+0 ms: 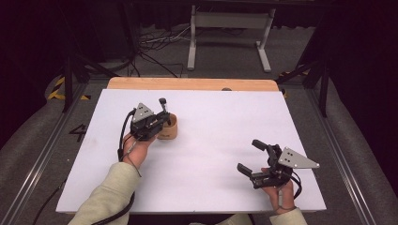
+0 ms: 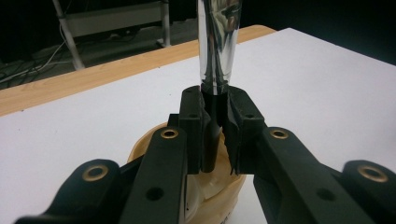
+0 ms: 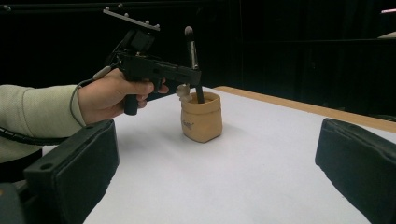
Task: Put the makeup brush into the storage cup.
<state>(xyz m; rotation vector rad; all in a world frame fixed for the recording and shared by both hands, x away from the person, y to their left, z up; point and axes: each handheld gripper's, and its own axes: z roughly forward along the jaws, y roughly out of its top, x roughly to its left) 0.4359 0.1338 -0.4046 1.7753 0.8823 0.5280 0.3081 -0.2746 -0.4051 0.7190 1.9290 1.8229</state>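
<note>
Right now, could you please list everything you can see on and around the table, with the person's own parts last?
Brush: one, black handle with a shiny metal band, standing upright in the pouch, clamped by the left gripper.
Pouch: one, tan, soft-sided, on the left half of the board.
Board: one, white, covering the table.
Table edge: one, light wood, along the far side.
Stand: one, grey metal, on the floor beyond the table.
Left gripper: one, black, shut on the brush over the pouch.
Right gripper: one, black, jaws wide apart, near the right front of the board.
Sleeves: two, pale green, at the near edge.
</note>
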